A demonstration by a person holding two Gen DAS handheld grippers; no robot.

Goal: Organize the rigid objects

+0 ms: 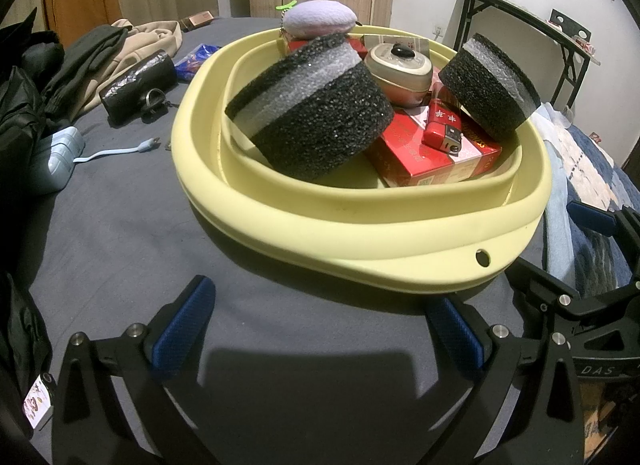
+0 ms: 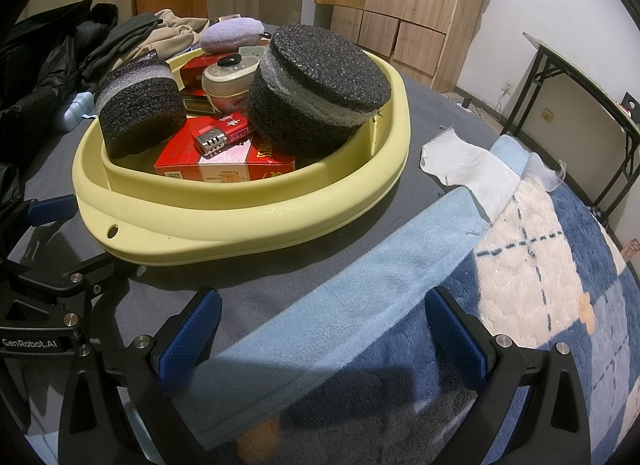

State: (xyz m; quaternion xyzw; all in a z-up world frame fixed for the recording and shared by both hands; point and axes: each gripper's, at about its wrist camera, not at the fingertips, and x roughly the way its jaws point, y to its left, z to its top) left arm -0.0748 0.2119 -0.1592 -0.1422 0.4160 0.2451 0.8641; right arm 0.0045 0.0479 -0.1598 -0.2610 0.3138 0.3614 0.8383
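Right now the left tool (image 1: 320, 329) is hanging over the gray bed (image 1: 120, 233) with its blue fingers spread wide, holding nothing. The right tool (image 2: 324, 329) is spread wide too, also holding nothing, and it is hovering over a light blue blanket (image 2: 340, 305) near the bed's right edge.

Just ahead of both tools, the yellow tub (image 1: 360, 233) is sitting in the middle of the bed. Inside it, two round black foam blocks (image 1: 312, 113) are leaning on the tub's wall, one at each side. They are probably very light and a bit squishy, so a soft pinch across the round side should be enough. Between them a red box (image 1: 432, 165) is lying flat, likely light with stiff, smooth sides; pinching its long edges looks best. A small red lighter (image 1: 442, 125) is resting on top of it, hard and maybe slippery. Behind, a small round tin (image 1: 400, 69) is sitting, and a purple pouf (image 1: 318, 19) is sitting at the back.
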